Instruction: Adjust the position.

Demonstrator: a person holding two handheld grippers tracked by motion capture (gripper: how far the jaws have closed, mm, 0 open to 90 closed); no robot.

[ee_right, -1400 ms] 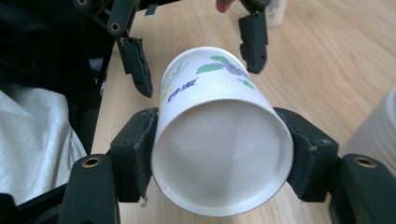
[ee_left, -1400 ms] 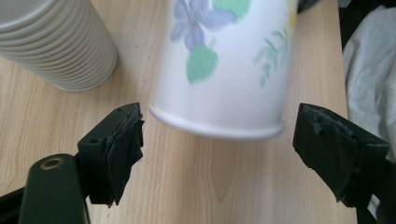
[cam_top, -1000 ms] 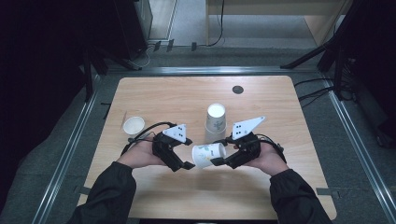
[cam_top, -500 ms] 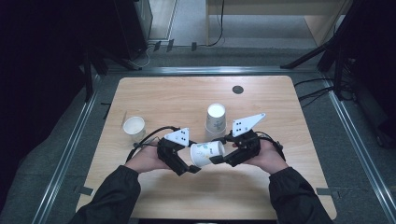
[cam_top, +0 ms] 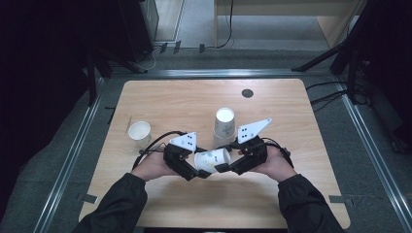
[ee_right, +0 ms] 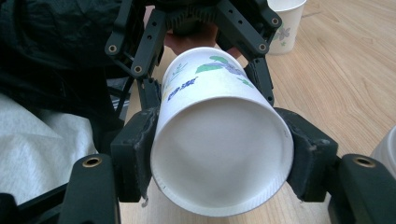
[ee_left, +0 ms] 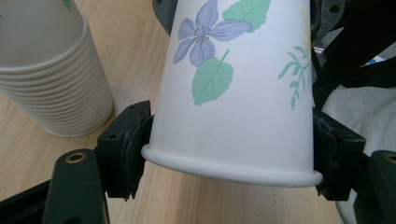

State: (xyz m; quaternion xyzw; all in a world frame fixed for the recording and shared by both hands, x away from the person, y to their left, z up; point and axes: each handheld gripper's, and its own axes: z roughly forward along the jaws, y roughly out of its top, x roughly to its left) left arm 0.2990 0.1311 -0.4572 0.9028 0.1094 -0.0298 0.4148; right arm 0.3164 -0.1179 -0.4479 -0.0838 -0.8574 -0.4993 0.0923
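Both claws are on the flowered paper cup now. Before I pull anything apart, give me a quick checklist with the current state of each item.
1. Right claw pads clamp the cup near its base: ok.
2. Left claw, which has just been closing, has pads against the cup at its rim end: ok.
3. Cup wall uncrushed at both grips: ok.
4. Cup lifted off the table: cannot tell.
5. Upside-down cup stack stands apart from both claws: ok.
6. Single upright cup at left, out of the way: ok.

The cup (ee_left: 238, 93) in my jaws is smooth matt paper; the tabletop (cam_top: 184, 102) is pale wood with a matt finish.
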